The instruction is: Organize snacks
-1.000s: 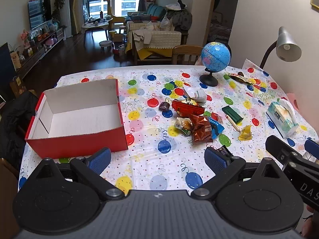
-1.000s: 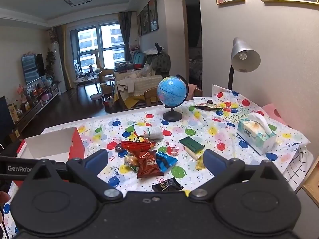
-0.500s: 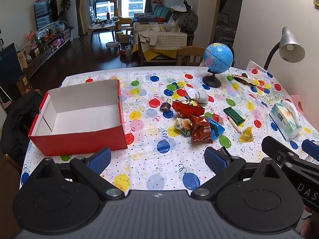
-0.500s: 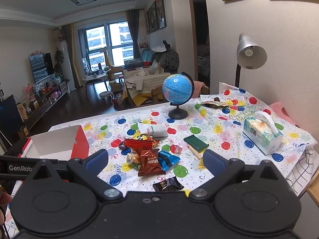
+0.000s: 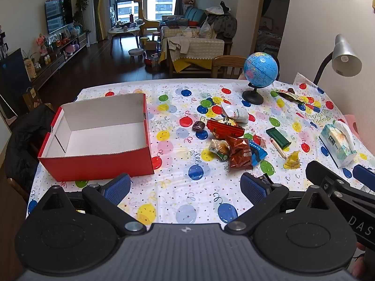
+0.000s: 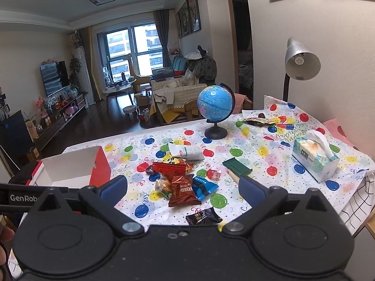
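Both wrist views have drawn back and risen slightly since a second ago; nothing on the table has shifted. At left sits the red box [image 5: 98, 161], open and empty. The left gripper [image 5: 185, 186] hovers with fingers apart, gripping nothing. The snacks [image 5: 236, 147] lie piled mid-table, right of the box. The right gripper [image 6: 182, 187] hangs spread wide above them.

Black snack packet [image 5: 266, 179]: mostly hidden behind blue pad, lower right of left wrist view. Red box [image 6: 70, 167]: lower part blocked by gripper, left of right wrist view. Pkg print illegible.
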Demonstrator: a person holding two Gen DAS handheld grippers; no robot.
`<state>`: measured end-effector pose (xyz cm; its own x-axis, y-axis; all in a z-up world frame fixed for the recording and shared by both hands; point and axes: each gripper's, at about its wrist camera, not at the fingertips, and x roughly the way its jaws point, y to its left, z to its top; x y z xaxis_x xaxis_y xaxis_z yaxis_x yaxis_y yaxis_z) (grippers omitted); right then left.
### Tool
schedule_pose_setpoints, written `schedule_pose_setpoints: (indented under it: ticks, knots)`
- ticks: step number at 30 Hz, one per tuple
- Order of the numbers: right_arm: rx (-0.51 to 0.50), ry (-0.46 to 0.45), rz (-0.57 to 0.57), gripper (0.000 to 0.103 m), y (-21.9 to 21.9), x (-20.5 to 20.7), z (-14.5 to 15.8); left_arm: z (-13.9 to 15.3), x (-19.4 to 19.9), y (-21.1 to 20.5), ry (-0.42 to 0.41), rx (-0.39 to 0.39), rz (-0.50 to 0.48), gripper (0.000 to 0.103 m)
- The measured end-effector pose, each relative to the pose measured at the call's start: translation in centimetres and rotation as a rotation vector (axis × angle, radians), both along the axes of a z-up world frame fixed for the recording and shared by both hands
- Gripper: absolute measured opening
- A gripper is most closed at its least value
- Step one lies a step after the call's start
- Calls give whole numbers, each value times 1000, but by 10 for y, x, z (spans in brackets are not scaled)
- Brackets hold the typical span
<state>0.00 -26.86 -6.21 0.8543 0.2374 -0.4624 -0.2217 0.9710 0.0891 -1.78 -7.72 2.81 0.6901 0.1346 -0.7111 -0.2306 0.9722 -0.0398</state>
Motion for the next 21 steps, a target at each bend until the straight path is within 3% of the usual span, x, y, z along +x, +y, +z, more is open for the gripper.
schedule_pose_setpoints:
  ticks: [21]
  knots:
    - [-9, -36, 9, 101, 13, -7, -3, -3, -9, 14, -17, -7, 20, 101]
